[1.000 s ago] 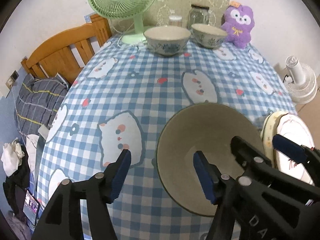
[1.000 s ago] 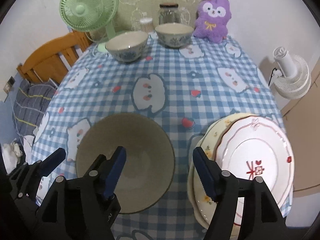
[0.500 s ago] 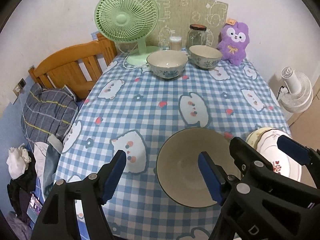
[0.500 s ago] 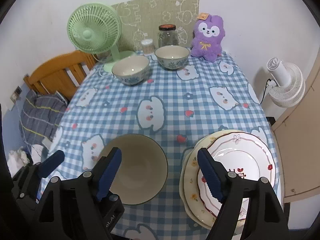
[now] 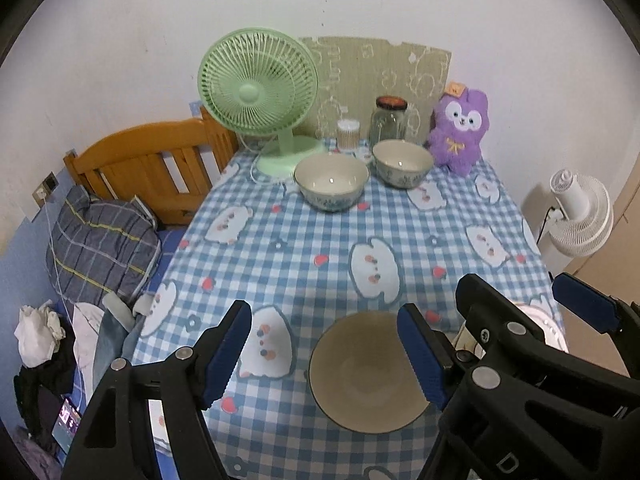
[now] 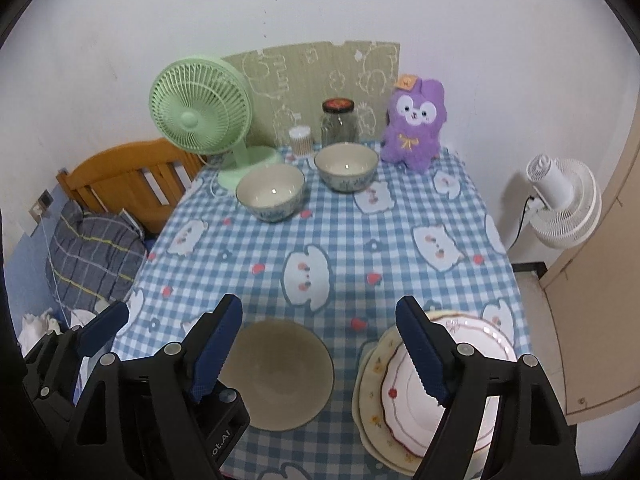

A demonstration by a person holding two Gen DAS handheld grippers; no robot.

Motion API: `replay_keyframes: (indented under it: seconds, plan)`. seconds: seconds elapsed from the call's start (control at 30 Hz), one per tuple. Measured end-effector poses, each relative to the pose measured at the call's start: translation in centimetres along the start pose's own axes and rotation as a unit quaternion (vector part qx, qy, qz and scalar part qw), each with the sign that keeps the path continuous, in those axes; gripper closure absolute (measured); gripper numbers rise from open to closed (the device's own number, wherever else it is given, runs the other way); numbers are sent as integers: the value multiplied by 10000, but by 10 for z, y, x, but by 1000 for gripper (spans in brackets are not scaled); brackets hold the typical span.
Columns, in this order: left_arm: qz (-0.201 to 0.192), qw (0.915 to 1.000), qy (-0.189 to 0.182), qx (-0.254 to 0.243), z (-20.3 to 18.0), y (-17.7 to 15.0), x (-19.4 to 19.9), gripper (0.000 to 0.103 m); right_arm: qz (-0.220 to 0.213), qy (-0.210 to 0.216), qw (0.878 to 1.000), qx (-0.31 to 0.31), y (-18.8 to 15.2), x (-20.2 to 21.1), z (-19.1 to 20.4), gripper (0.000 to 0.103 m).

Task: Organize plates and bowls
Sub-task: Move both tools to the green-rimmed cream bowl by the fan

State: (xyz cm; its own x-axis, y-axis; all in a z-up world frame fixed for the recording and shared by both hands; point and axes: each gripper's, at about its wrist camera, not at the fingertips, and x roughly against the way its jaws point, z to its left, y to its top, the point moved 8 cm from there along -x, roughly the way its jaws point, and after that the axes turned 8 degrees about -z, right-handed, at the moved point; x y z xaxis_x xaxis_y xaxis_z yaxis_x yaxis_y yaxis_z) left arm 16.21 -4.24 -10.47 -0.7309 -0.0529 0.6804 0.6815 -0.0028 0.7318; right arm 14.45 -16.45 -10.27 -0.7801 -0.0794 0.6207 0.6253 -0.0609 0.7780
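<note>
A large olive-grey bowl [image 5: 368,376] [image 6: 280,376] stands upright at the table's near edge. Right of it lies a white red-rimmed plate [image 6: 408,408] on a cream flowered plate [image 6: 372,392]. In the left wrist view this stack [image 5: 548,328] is mostly hidden by the right gripper [image 5: 528,300]. Two white bowls with blue patterns [image 5: 331,188] [image 5: 402,168] sit side by side at the far end, and they show again [image 6: 270,198] [image 6: 346,172] in the right wrist view. My left gripper [image 5: 324,314] hangs open above the olive bowl, holding nothing. My right gripper [image 6: 318,302] hangs open above the gap between bowl and plates.
On the far end of the checked tablecloth [image 6: 360,240] stand a green fan [image 5: 258,92], a glass jar [image 5: 390,120], a swab pot [image 5: 347,134] and a purple plush [image 5: 460,128]. A wooden bed frame [image 5: 152,160] and bedding lie left; a white floor fan [image 6: 560,204] stands right.
Both grippers have risen away from the table and their jaws have widened slightly. The olive bowl and the plates now look smaller and lower in both views; nothing on the table moved.
</note>
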Motion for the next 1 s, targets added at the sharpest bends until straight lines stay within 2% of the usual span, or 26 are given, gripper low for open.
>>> replay_keyframes:
  seconds: [0.43, 1.0]
  plan:
    - [-270, 9994, 224, -44, 10, 40, -5, 25, -161, -53, 9998, 105, 39, -11, 10, 21]
    - [-350, 9993, 153, -60, 25, 93, -55, 25, -216, -190, 9995, 101, 90, -64, 25, 21]
